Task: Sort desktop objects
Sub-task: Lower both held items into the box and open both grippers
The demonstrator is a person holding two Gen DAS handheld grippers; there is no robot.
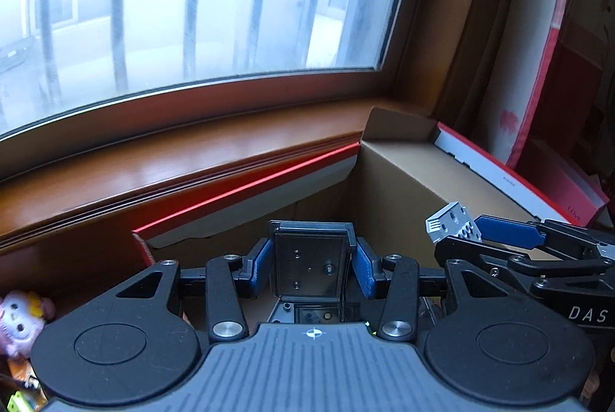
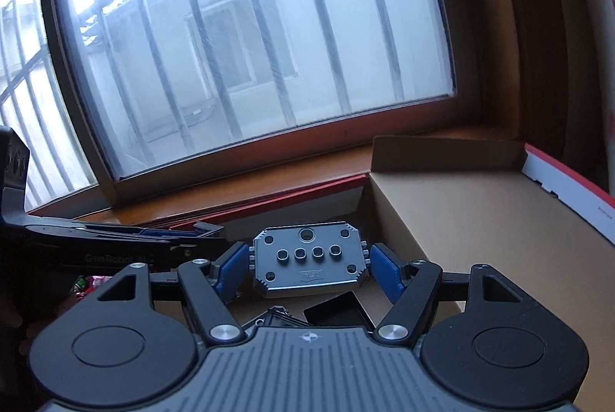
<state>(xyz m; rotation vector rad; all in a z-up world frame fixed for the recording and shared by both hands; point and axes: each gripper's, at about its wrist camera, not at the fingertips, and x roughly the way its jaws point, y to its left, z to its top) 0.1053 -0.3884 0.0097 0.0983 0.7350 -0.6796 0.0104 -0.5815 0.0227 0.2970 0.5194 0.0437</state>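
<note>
Left gripper (image 1: 312,268) clamps a dark translucent plastic case (image 1: 309,264) between its blue pads (image 1: 364,271), both pads tight on the case's side edges. Case is roughly rectangular, long axis upright in the left wrist view, flat face toward the camera, with small round screw marks and a raised lip along its top edge. It is held above the inside of an open cardboard box (image 1: 403,181), near the box's left wall.

Right gripper (image 2: 307,268) is closed on a grey metal block (image 2: 307,264), blue pads (image 2: 386,271) pressing its two short ends. Block's long axis runs left-right between the fingers, broad face tilted up toward the camera. Look: grey, chamfered notched corners, row of four square holes across the middle, one larger round hole near the top edge, small corner holes, stamped logo low on the face. In the left wrist view the same block (image 1: 453,221) shows at the tip of the right gripper (image 1: 476,239), which reaches in from the right edge, fingers pointing left and slightly up, over the box's right half.

Box floor beneath carries more dark parts, including a flat black rectangular piece (image 2: 338,310) just below the block.

Both grippers point toward the window (image 2: 250,47) and wooden sill (image 1: 173,162), box's far wall against the sill. Pink plush toy (image 1: 21,319) sits outside the box by its left wall.
</note>
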